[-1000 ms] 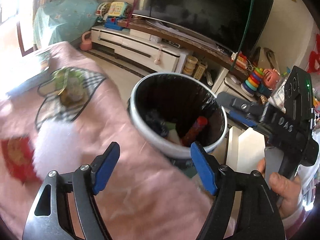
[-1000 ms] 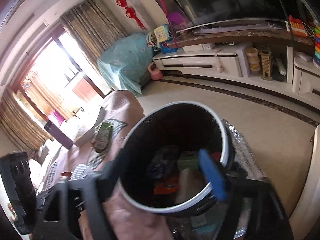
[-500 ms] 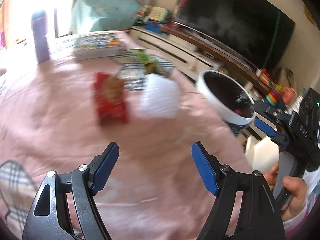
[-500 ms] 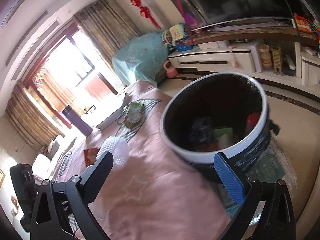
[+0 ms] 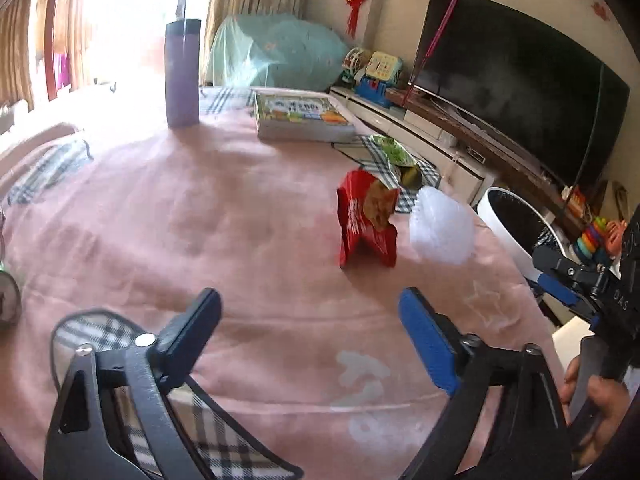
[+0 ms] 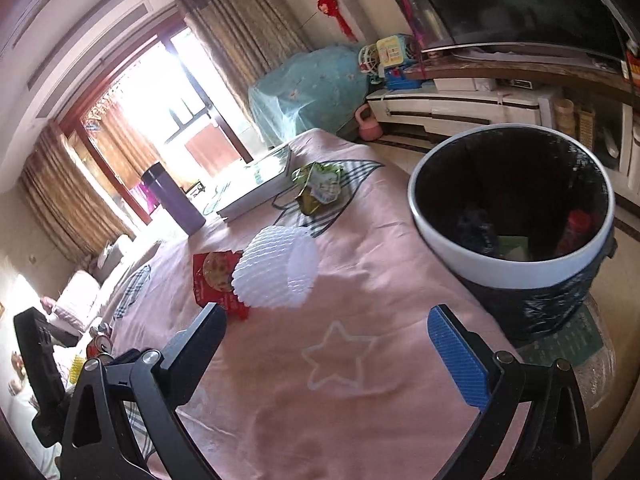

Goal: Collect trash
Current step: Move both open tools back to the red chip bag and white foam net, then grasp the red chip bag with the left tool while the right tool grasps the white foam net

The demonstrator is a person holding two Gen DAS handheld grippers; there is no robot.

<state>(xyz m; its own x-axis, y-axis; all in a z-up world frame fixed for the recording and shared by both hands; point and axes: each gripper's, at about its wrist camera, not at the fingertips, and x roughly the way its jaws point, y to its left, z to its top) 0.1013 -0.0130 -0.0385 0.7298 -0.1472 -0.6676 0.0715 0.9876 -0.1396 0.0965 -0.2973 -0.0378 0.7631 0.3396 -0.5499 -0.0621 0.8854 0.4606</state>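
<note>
On the pink cloth lie a red snack wrapper (image 5: 367,216) (image 6: 216,278), a white foam fruit net (image 5: 442,231) (image 6: 278,268) and, farther off, a green wrapper (image 5: 396,156) (image 6: 318,186). The white-rimmed trash bin (image 5: 516,220) (image 6: 508,270) with a black liner stands off the table's right edge and holds several pieces of trash. My left gripper (image 5: 310,334) hangs over the cloth short of the red wrapper, its jaws opening with nothing between them. My right gripper (image 6: 332,350) (image 5: 560,280) is open and empty, near the foam net and the bin.
A purple tumbler (image 5: 183,72) (image 6: 174,204) and a stack of books (image 5: 302,116) (image 6: 256,184) stand at the table's far side. A TV and low cabinet (image 5: 420,128) with toys line the wall beyond. A hand (image 5: 592,404) holds the right gripper.
Both grippers have swung from over the bin back across the pink cloth. The left now faces the red wrapper and foam net, and its jaws stand wider.
</note>
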